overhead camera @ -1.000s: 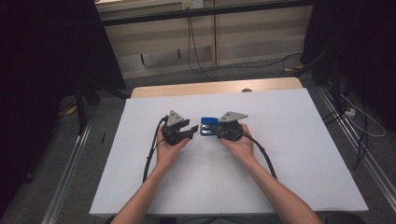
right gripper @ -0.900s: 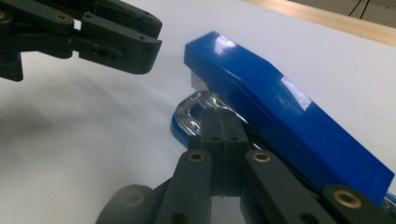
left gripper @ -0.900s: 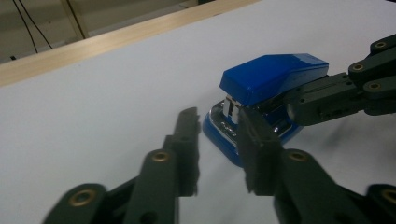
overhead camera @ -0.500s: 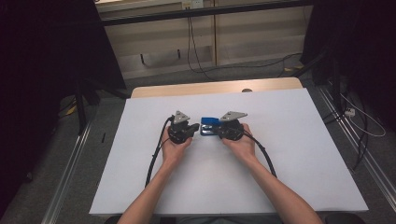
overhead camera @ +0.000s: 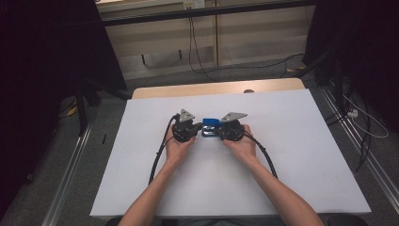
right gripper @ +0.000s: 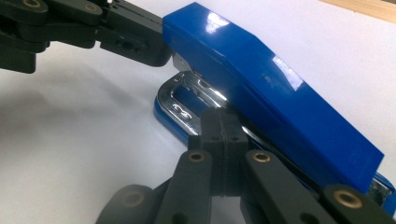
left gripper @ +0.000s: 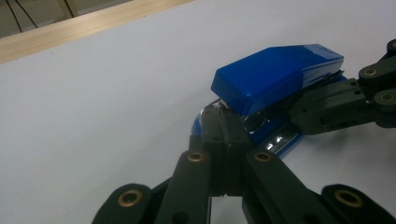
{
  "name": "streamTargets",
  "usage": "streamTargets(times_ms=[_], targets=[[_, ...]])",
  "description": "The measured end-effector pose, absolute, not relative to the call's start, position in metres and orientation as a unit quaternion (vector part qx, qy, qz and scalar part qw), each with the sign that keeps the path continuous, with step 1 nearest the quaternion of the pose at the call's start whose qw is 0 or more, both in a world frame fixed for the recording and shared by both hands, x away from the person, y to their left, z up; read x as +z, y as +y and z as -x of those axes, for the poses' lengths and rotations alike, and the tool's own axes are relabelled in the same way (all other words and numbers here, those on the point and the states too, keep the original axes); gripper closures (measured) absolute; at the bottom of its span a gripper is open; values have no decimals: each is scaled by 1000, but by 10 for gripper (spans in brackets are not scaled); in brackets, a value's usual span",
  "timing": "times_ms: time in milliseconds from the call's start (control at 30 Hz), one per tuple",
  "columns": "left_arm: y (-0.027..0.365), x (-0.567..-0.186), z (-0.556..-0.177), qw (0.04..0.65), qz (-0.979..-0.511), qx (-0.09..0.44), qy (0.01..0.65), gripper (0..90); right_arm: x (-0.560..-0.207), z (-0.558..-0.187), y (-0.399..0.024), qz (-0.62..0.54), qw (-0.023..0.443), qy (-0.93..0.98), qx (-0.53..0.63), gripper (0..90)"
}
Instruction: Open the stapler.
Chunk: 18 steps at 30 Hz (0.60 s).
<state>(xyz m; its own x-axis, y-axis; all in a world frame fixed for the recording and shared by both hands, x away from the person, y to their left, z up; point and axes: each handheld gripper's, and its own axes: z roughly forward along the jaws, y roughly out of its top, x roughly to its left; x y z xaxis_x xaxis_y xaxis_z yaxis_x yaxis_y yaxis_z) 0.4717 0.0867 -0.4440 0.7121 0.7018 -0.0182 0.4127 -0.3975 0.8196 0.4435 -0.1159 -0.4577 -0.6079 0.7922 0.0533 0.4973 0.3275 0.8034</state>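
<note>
White paper covers the counter (overhead camera: 282,155), and on it, between the two tools, lies the blue stapler (overhead camera: 210,126). The left hand-held gripper (left gripper: 223,122) has its jaws together, tips wedged at the stapler's front end under the raised top arm. The right hand-held gripper (right gripper: 219,122) is also closed, its tips pushed into the gap along the side, against the chrome base. Neither clamps the body; both only press on it. The glossy plastic could slip off the narrow tips if one hand pushes harder, so the stapler could skid sideways, or its sprung arm could snap shut.
</note>
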Motion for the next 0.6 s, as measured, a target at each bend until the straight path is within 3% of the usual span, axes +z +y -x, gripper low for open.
streamTargets(times_ms=[600], targets=[[86,-442,-474,447,-809,160,347,900,-458,-443,-115,-409,178,794,415,900]])
